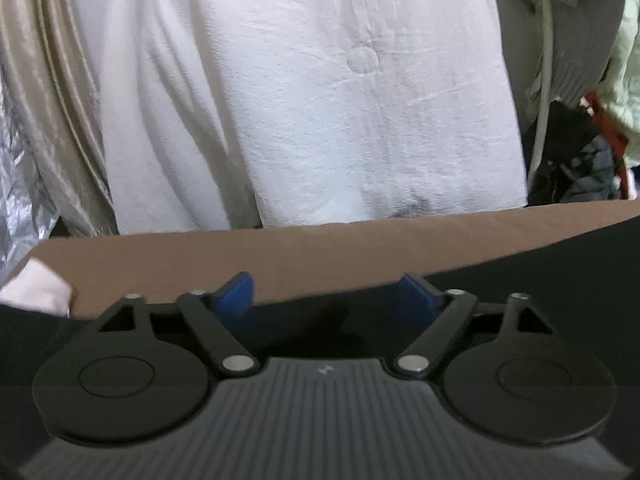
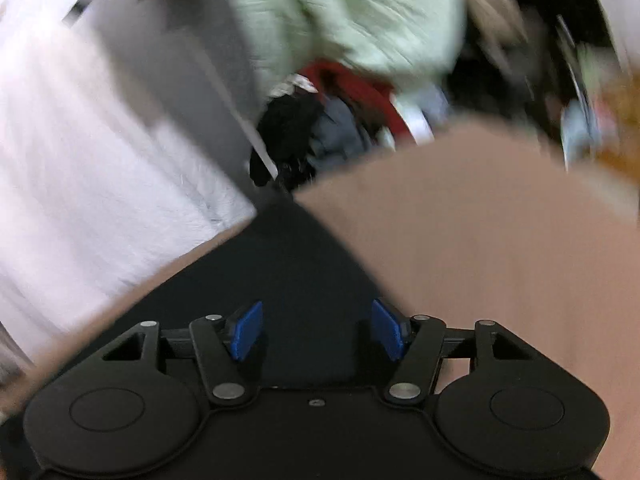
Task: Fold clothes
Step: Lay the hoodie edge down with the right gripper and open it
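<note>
The black garment (image 1: 360,320) lies spread on the tan bench (image 1: 320,256), directly under both hand-held grippers, its dark cloth reaching from the near edge out toward a curved hem on the right. It looks like a thin, matte knit, so it should be light and limp, sagging from any single pinch and sliding a little on the smooth bench top; a hold at a corner or along the hem, with both grippers taking matching points, seems the surest way to carry a fold over without bunching. The left hand-held gripper (image 1: 326,300) has its blue pads standing well apart with nothing pinched between them, the cloth only lying below. The right hand-held gripper (image 2: 316,330) is likewise spread, pads clear of the fabric, hovering over the point where the garment narrows near the bench edge; its view is blurred. Behind the bench hang a white textured sheet (image 1: 300,100) and a pile of mixed clothes (image 2: 340,112).
</note>
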Demonstrator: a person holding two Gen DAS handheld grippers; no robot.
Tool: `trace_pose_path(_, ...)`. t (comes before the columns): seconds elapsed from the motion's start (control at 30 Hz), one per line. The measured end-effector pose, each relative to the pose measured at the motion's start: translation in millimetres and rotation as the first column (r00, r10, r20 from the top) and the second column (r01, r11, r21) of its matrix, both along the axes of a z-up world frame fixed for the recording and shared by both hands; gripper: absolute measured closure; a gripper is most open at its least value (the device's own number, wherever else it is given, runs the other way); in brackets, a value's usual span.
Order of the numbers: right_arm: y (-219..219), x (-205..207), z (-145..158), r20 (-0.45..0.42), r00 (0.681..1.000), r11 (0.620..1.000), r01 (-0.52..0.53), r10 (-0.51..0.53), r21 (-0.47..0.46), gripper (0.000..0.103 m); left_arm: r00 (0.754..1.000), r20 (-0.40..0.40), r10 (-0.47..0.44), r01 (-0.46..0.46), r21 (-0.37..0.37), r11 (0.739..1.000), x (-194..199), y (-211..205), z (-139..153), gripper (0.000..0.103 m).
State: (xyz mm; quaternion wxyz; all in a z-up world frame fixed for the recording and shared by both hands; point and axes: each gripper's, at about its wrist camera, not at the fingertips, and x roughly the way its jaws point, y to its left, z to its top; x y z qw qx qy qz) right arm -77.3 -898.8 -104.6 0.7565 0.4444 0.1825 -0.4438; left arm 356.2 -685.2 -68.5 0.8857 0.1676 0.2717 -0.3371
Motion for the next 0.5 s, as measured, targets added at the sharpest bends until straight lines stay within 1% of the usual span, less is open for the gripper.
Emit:
trace_pose_path(0.03, 1.8, -3.3, -9.4, 0.036, 0.998, 0.995, -0.045, 0.042, 0.085, 0.037, 1.0, -0.03, -0.008, 0.008, -0.009, 1.0, -7.2, 7.0, -0.3, 0.017)
trace_pose_path(0.07, 4.9, -5.4, -13.7, 0.056, 0.996, 0.989, -0.073, 0.066, 0.132, 0.037, 0.998, -0.06, -0.016, 0.015, -0.01, 1.0, -14.5, 12.9, -2.1, 0.017)
trace_pose_path(0.13, 15.3, -7.6, -13.1, 0.041, 0.997, 0.986, -0.064, 0.058, 0.155, 0.037, 0.994, -0.108, -0.018, 0.021, 0.027, 0.999, -28.5, 20.9, -8.2, 0.017)
trace_pose_path(0.2, 20.1, -5.4, -20.0, 0.063, 0.997, 0.98, -0.055, 0.044, 0.191, 0.036, 0.988, -0.156, 0.017, -0.005, 0.077, 0.997, -38.3, 29.9, -17.2, 0.017)
trace_pose_path(0.27, 22.8, -3.0, -28.2, 0.07, 0.997, 0.973, -0.041, 0.026, 0.227, 0.034, 0.968, -0.246, 0.056, -0.03, 0.106, 0.994, -43.1, 42.3, -28.7, 0.017)
trace_pose_path(0.3, 24.6, -1.3, -28.6, 0.061, 0.998, 0.978, -0.03, 0.018, 0.208, 0.034, 0.953, -0.301, 0.032, -0.001, 0.102, 0.995, -47.1, 48.9, -34.9, 0.017)
trace_pose_path(0.33, 26.7, 0.4, -28.4, 0.052, 0.999, 0.983, -0.019, 0.01, 0.183, 0.034, 0.942, -0.336, -0.006, 0.043, 0.102, 0.994, -53.5, 54.6, -40.3, 0.017)
trace_pose_path(0.37, 28.7, 2.2, -28.2, 0.043, 0.999, 0.987, -0.008, 0.001, 0.158, 0.034, 0.937, -0.348, -0.028, 0.07, 0.111, 0.991, -60.2, 58.9, -44.4, 0.017)
trace_pose_path(0.4, 30.4, 5.8, -28.6, 0.021, 1.0, 0.994, -0.007, 0.005, 0.106, 0.035, 0.934, -0.355, -0.038, 0.086, 0.121, 0.989, -66.6, 63.2, -48.2, 0.017)
trace_pose_path(0.43, 30.7, 12.9, -30.0, -0.027, 0.999, 0.999, -0.031, 0.033, 0.042, 0.038, 0.931, -0.362, -0.048, 0.102, 0.132, 0.986, -72.9, 67.5, -51.9, 0.017)
trace_pose_path(0.47, 30.9, 17.1, -31.5, -0.068, 0.997, 0.999, -0.047, 0.046, -0.011, 0.049, 0.927, -0.372, -0.053, 0.11, 0.134, 0.985, -78.5, 71.9, -55.2, 0.017)
trace_pose_path(0.5, 31.2, 20.0, -32.0, -0.1, 0.994, 0.997, -0.045, 0.039, -0.065, 0.056, 0.922, -0.385, -0.049, 0.104, 0.123, 0.987, -81.2, 75.9, -57.1, 0.017)
